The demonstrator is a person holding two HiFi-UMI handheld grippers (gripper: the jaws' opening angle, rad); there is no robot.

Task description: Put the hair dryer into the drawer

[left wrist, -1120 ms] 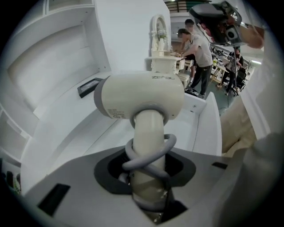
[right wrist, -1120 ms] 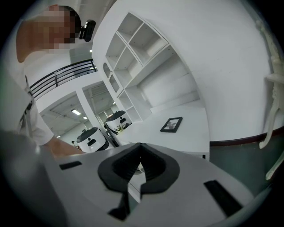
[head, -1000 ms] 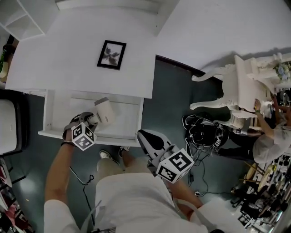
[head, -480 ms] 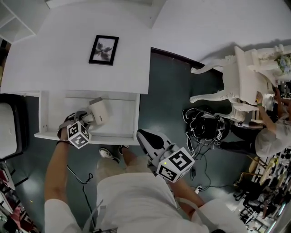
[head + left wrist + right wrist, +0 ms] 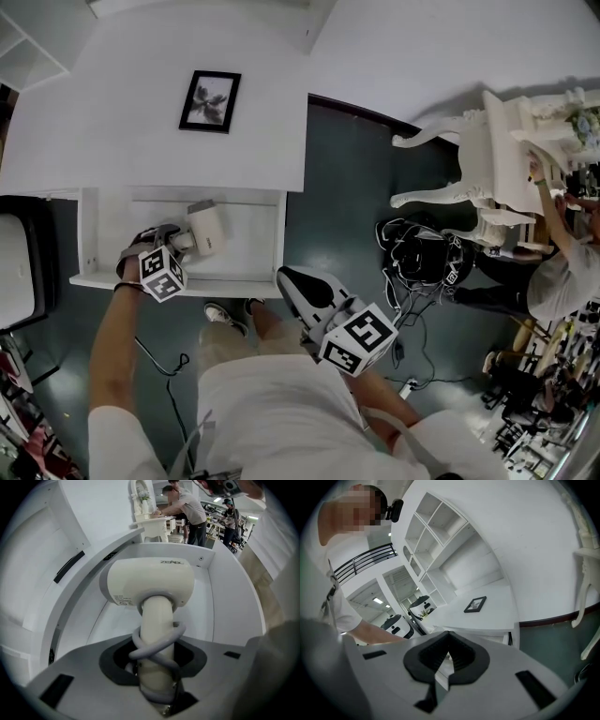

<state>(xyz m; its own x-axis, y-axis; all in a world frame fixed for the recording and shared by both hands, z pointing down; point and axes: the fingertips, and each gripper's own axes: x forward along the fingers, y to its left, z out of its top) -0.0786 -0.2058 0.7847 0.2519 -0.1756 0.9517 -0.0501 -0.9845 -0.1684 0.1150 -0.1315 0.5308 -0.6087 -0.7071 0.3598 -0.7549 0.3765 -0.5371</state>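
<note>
Here's the hair dryer (image 5: pixel 207 229), cream-coloured with a short, fat barrel, and a grey cord (image 5: pixel 157 641) looped round its handle. That handle is clamped in the left gripper (image 5: pixel 186 245), so the barrel lies crosswise at the far end, down inside the drawer (image 5: pixel 255 236). Whether it touches the floor of the drawer I can't tell. The drawer itself is white, shallow and pulled wide open. The dryer sits in its left-to-middle part, with bare white floor to the right.
</note>
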